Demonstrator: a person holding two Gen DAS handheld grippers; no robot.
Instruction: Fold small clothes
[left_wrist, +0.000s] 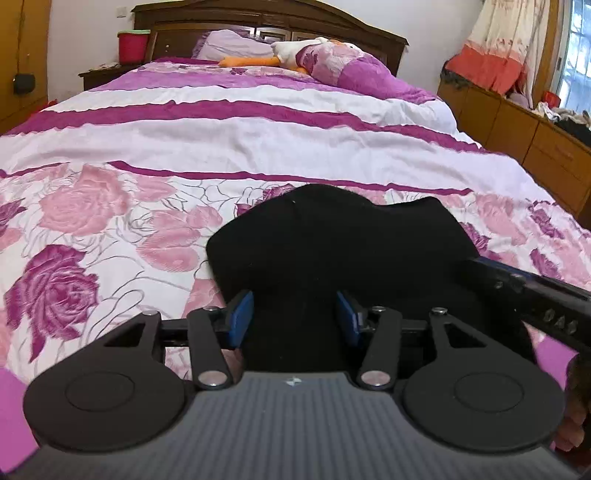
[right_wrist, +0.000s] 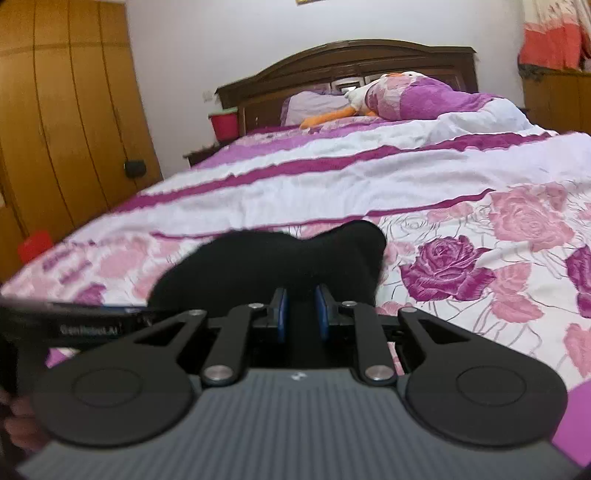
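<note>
A small black garment (left_wrist: 332, 236) lies bunched on the flowered bedspread (left_wrist: 110, 221) near the foot of the bed. My left gripper (left_wrist: 293, 317) has its blue pads set well apart with a thick bunch of the black cloth filling the gap and pressed by both. In the right wrist view my right gripper (right_wrist: 302, 314) is nearly shut, pinching a thin fold of the same garment (right_wrist: 266, 258). Both hold its near edge side by side. The right gripper's fingers (left_wrist: 517, 291) reach in from the right edge, and the left gripper's fingers (right_wrist: 74, 325) from the left edge.
A plush duck (left_wrist: 295, 51) and purple pillows (left_wrist: 354, 70) lie by the dark wooden headboard (left_wrist: 258, 18). A red bin (left_wrist: 132, 46) stands on the nightstand. Low wooden cabinets (left_wrist: 517, 129) run along the right side, a wardrobe (right_wrist: 66, 110) along the left.
</note>
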